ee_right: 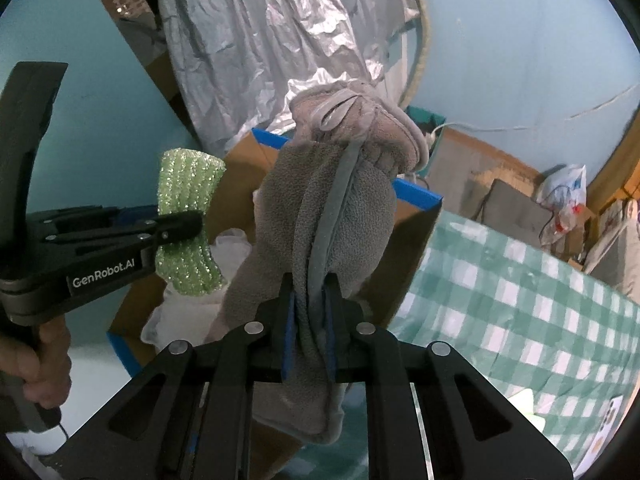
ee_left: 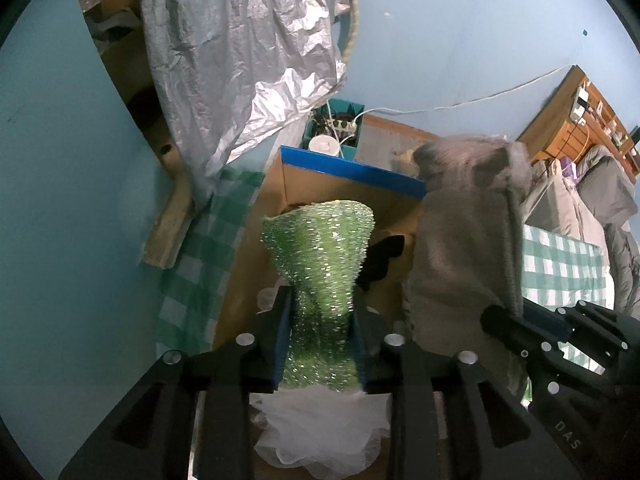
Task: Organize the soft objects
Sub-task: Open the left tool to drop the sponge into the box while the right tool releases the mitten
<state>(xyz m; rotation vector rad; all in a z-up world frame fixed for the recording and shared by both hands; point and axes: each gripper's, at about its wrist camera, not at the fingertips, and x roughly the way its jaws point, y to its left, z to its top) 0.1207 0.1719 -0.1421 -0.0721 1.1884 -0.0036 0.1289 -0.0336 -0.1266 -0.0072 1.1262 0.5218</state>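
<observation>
Left tongs (ee_left: 320,344) pinching green sparkly scrubber (ee_left: 320,280) at its waist, long axis along the fingers, lower centre of frame. Right tongs (ee_right: 310,320) pinching grey fleece glove (ee_right: 320,216), centre frame. Cardboard box (ee_left: 344,192) directly beneath and beyond both; probably release next, left nearer.

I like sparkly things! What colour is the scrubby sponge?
Light green with shiny glints; the sponge shows best in the left wrist view.

Brown cardboard box with blue-taped rim (ee_left: 352,168) is largely hidden by the sparkly green scrubbing sponge (ee_left: 320,264) and grey fleece glove (ee_left: 464,248); its contents cannot be told.
</observation>
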